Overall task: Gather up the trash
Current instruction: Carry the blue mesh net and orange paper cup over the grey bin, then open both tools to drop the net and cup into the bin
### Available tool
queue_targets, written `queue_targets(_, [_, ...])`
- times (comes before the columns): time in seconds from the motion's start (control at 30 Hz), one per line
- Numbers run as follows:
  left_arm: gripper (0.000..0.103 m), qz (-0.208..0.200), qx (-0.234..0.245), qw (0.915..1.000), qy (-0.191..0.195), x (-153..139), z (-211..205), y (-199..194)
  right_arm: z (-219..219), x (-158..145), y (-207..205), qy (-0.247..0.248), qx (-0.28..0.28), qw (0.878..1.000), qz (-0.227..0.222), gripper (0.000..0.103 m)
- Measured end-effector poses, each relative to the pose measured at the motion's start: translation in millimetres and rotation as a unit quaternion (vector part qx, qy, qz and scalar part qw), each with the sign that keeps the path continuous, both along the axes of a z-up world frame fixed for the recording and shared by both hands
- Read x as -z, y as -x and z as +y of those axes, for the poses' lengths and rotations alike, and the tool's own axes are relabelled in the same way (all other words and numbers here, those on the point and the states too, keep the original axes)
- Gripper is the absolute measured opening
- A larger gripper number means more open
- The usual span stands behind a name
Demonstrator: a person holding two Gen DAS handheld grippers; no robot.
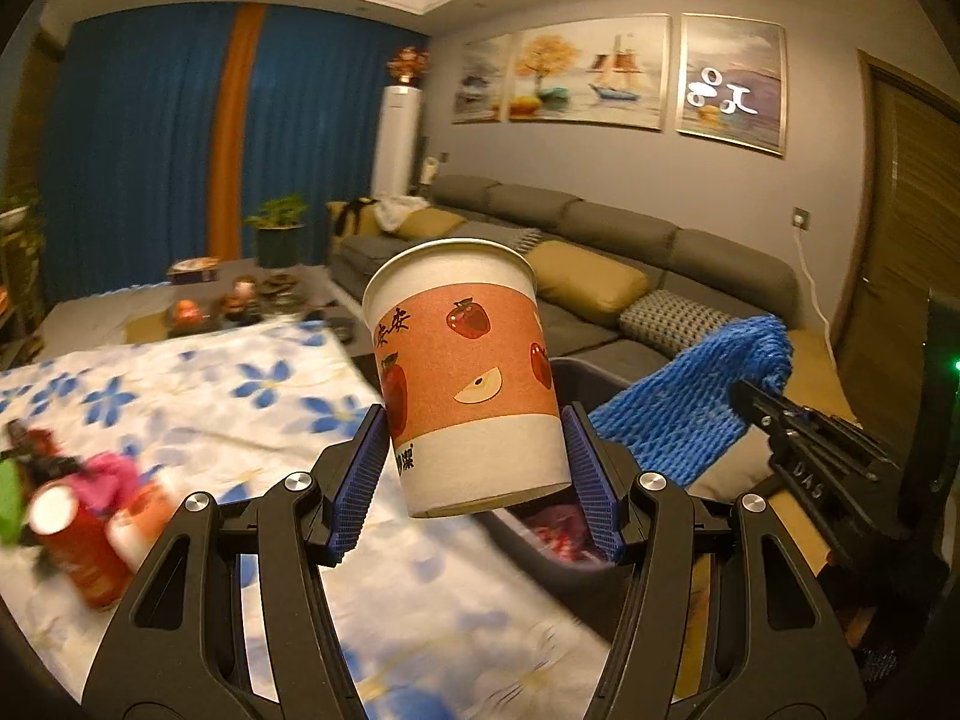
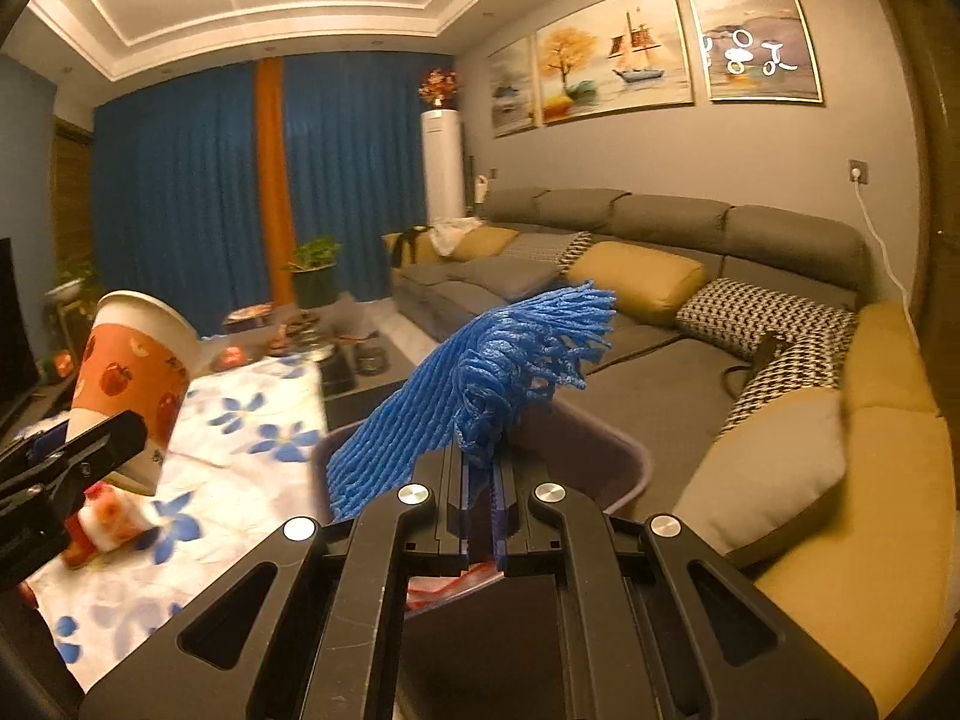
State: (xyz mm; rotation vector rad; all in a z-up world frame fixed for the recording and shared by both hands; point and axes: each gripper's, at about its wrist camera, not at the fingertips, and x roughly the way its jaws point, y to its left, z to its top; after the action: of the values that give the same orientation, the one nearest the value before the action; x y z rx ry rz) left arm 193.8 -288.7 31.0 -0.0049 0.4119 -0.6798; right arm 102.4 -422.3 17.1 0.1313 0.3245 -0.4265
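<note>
Here left tool (image 1: 474,450) grips paper cup (image 1: 465,378); right tool (image 2: 485,468) pinches blue foam net (image 2: 480,372).

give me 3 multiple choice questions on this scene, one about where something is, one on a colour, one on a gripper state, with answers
1. Where is the dark bin?
A. between the flowered table and the sofa
B. on the sofa
C. under the paintings

2. What colour is the foam net?
A. green
B. blue
C. white

3. What is the left gripper doing?
A. hanging open with nothing in it
B. shut on a can
C. shut on the paper cup

Answers:
1 A, the bin's rim shows just past the tablecloth's edge with the sofa cushions beyond it.
2 B, the mesh pinched in the right gripper is bright blue.
3 C, both blue pads press the cup's sides.
</note>
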Motion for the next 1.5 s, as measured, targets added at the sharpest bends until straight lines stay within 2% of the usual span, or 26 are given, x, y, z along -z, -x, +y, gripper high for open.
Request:
queue_targets(0.13, [0.058,0.010,0.025,0.9996,-0.003,10.5,-29.4,-11.9,-10.6,6.6,-5.9,0.006,0.011,1.000,0.008,0.007])
queue_targets(0.4, [0.058,0.028,0.051,0.9983,-0.009,26.6,-58.9,-28.3,-31.9,17.4,-15.8,0.001,0.017,1.000,0.022,0.007])
queue_targets(0.83, [0.058,0.059,0.062,0.9962,-0.017,50.0,-73.2,-47.1,-41.8,27.1,-40.6,-0.007,-0.001,0.999,0.037,0.007])
queue_targets(1.5, [0.058,0.096,0.084,0.9918,-0.010,67.2,-83.2,-61.6,-49.8,32.4,-56.0,-0.025,-0.014,0.999,0.046,0.007])
